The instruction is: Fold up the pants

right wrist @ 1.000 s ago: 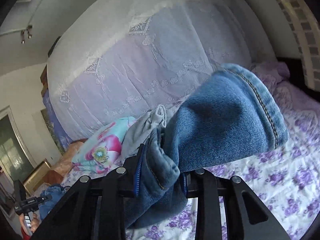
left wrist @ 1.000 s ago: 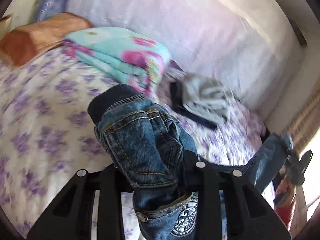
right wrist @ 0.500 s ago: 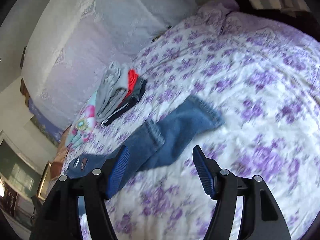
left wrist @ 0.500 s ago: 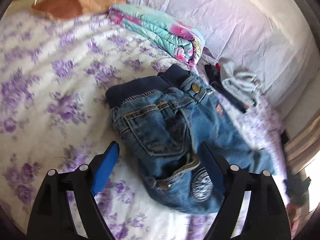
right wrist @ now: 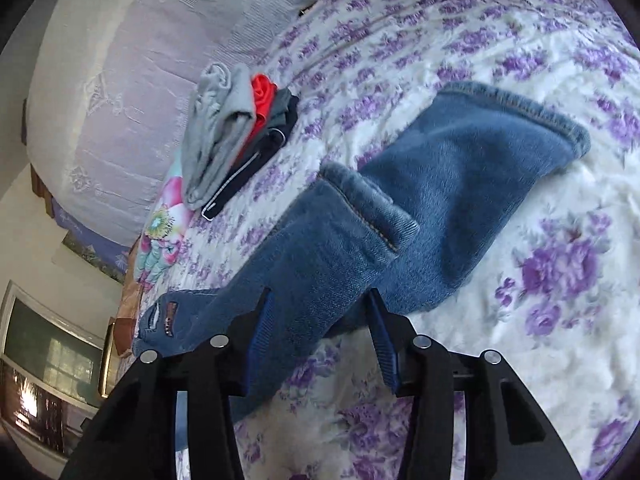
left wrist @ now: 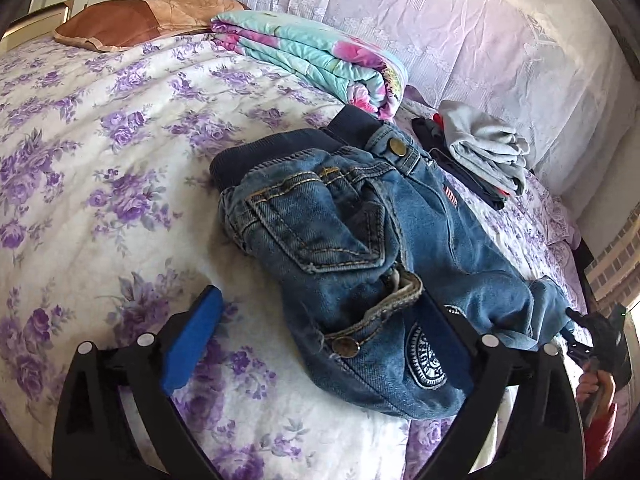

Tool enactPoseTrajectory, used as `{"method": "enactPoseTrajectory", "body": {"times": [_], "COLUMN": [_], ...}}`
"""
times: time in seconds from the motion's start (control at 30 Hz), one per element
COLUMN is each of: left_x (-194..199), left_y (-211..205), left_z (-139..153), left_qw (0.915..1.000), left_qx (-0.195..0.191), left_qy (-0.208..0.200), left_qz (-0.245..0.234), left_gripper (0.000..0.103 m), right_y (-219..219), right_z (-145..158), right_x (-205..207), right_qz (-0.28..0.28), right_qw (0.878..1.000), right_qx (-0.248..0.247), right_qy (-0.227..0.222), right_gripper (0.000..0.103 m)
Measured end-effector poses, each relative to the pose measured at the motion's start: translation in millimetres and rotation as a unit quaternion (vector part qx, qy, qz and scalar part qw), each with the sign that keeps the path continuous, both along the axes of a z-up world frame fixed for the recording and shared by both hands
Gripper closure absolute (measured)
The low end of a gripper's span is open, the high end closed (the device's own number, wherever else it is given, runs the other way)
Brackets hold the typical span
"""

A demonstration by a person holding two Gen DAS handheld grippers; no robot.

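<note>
The jeans [left wrist: 360,248] lay crumpled on the purple-flowered bedspread [left wrist: 100,160], directly ahead of the left gripper [left wrist: 320,344]. Its jaws stood wide apart, released, with the waist end of the denim bunched between and just beyond the blue pads [left wrist: 192,336]; the right-hand finger lay partly under the fabric near a round embroidered patch [left wrist: 426,356]. The dark ribbed waistband [left wrist: 280,148] sat at the far side of the pile, next to a brass button [left wrist: 396,147].

In the right wrist view, the right gripper [right wrist: 320,332] was also released, its fingers parted on either side of one trouser leg [right wrist: 320,260]. The two legs ran forward from it, the farther cuff [right wrist: 520,120] flat on the bedspread [right wrist: 560,260].

Beyond the jeans, ahead and to the left of the right gripper, rested a small stack of folded clothes [right wrist: 224,128], grey on top with red and dark pieces below. A folded floral blanket [left wrist: 320,56] lay farther off, beside a brown pillow [left wrist: 132,20].
</note>
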State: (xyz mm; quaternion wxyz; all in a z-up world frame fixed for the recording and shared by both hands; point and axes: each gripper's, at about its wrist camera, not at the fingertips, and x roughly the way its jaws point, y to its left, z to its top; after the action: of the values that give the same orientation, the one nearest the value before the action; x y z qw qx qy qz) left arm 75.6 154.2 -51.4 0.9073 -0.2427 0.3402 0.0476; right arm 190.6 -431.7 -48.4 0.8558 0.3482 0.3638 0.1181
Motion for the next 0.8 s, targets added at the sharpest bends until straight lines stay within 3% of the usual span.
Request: {"method": "enactPoseTrajectory", "body": {"times": [0.03, 0.1, 0.13, 0.17, 0.3, 0.43, 0.57, 0.67, 0.8], "left_x": [1, 4, 5, 7, 14, 14, 3, -11, -20], "left_y": [1, 3, 4, 6, 14, 8, -10, -22, -24], "left_z": [0, 1, 2, 4, 12, 20, 20, 17, 14], "left_qw": [1.0, 0.9999, 0.9999, 0.9997, 0.9966, 0.9932, 0.9943, 0.9954, 0.9966], "left_qx": [-0.004, -0.011, -0.014, -0.024, -0.08, -0.11, -0.094, -0.078, -0.062], "left_qy": [0.001, 0.004, 0.005, 0.005, -0.005, -0.014, -0.001, 0.004, 0.007], "left_qz": [-0.002, -0.002, -0.003, -0.006, -0.021, -0.036, -0.05, -0.055, -0.054], "left_gripper": [0.008, 0.008, 0.008, 0.008, 0.008, 0.008, 0.008, 0.008, 0.008], "right_y": [2, 5, 6, 5, -1, -21, -56, -83, -97], "right_z": [0, 3, 6, 10, 29, 53, 57, 43, 11], "right_x": [-1, -2, -3, -3, -20, -70, -131, -172, -185], "right_qz": [-0.002, 0.004, 0.007, 0.009, 0.013, 0.004, -0.033, -0.066, -0.076], "right_qw": [1.0, 1.0, 1.0, 0.999, 0.998, 0.994, 0.994, 0.995, 0.996], "right_qx": [-0.001, 0.0, -0.001, 0.003, 0.024, 0.031, 0.026, 0.014, 0.035], "right_qy": [-0.003, -0.015, -0.024, -0.032, -0.065, -0.102, -0.106, -0.078, -0.039], "right_gripper": [0.056, 0.073, 0.09, 0.094, 0.096, 0.096, 0.096, 0.096, 0.096]}}
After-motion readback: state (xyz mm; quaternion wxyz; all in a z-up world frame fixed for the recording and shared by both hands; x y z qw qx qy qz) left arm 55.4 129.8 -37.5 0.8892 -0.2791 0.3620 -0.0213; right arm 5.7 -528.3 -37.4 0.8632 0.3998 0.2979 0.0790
